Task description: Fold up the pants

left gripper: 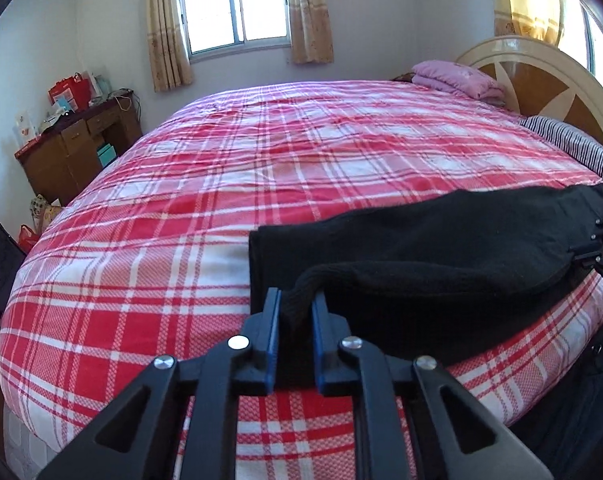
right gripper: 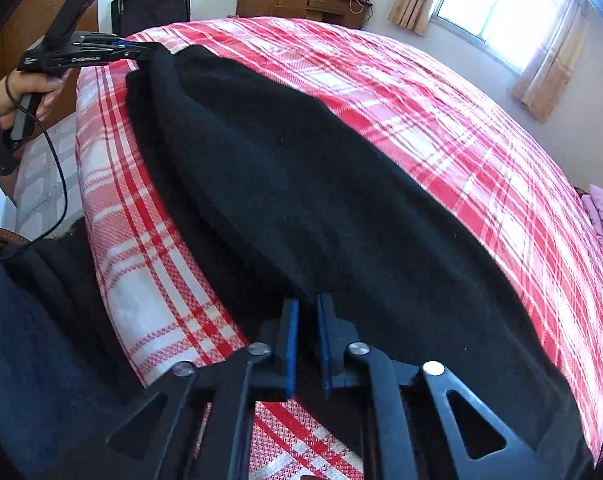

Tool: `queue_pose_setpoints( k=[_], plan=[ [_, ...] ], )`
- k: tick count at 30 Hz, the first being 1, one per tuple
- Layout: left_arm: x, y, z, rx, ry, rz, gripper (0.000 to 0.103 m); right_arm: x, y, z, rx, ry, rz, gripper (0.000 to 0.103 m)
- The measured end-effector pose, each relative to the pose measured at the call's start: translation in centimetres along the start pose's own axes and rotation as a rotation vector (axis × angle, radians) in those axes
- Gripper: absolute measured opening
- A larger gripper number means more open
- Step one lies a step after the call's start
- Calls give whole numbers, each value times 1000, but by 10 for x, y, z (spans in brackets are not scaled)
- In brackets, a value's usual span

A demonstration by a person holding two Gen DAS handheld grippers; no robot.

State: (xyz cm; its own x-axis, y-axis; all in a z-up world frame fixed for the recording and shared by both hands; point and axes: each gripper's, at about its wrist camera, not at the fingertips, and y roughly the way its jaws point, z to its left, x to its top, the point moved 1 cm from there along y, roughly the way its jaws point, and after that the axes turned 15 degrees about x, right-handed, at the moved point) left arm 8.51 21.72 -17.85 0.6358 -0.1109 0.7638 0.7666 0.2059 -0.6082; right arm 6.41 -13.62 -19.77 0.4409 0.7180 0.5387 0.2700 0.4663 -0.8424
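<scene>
Wooden desk (left gripper: 77,140) far off beyond the bed's left corner. Wide bare stretch of red plaid bedspread (left gripper: 261,152) between there and the black pants (left gripper: 441,248), open and flat. Pants lying lengthwise along the bed's near edge. Left gripper (left gripper: 295,308) pinching a bunched cuff at the pants' left end. Right gripper (right gripper: 307,308) pressed tight on the fabric edge at the opposite end. Headboard (left gripper: 549,84) past the pants, rightmost.
</scene>
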Motion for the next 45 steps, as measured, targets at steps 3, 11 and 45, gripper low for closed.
queue_pose_setpoints(
  k=[3, 11, 45],
  plan=[
    [9, 4, 6, -13, -31, -14, 14, 8, -17, 2, -1, -2, -40, 5],
    [-9, 17, 23, -20, -66, -3, 14, -1, -7, 29, 37, -56, 24, 5],
    [45, -19, -161, -377, 188, -7, 61, -221, -280, -193, -499, 1018, -428, 43]
  ],
)
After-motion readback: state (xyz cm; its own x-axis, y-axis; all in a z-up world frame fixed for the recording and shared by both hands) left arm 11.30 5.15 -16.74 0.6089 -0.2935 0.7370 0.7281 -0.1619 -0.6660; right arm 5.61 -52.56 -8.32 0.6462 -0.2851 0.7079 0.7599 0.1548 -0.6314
